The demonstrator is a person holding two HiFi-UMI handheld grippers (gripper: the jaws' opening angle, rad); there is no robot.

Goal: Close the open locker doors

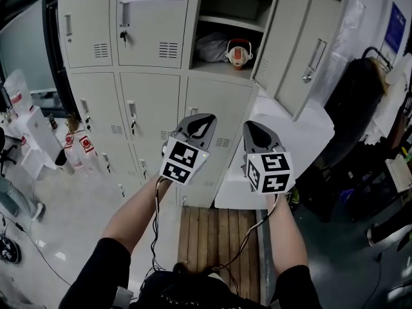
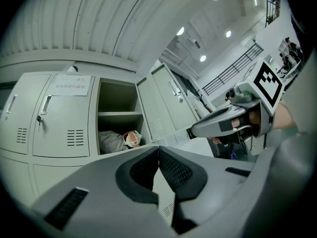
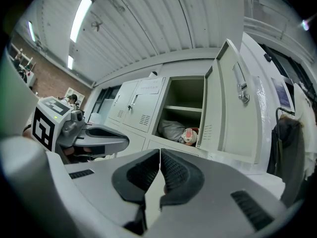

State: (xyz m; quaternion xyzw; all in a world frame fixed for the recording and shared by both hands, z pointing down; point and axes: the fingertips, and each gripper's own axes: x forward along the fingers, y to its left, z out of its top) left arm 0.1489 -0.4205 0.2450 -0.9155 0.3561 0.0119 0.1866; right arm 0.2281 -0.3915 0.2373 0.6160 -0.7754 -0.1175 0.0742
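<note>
A bank of pale grey lockers fills the head view. Its top right compartment (image 1: 228,24) (image 2: 118,118) (image 3: 185,108) stands open, with its door (image 1: 302,50) (image 2: 166,100) (image 3: 230,103) swung far out to the right. Inside, under a shelf, lie a grey bundle (image 1: 209,46) and a red and white object (image 1: 239,53) (image 3: 189,135). My left gripper (image 1: 201,120) (image 2: 158,148) and right gripper (image 1: 250,126) (image 3: 160,151) hover side by side in front of the lower lockers. Both are shut and empty, below and clear of the open door.
The other locker doors (image 1: 151,21) are closed; one has a key (image 1: 123,36) in its lock. A white low cabinet (image 1: 283,153) stands right of the lockers under the open door. A dark coat (image 1: 360,102) hangs further right. A wooden platform (image 1: 215,243) lies underfoot.
</note>
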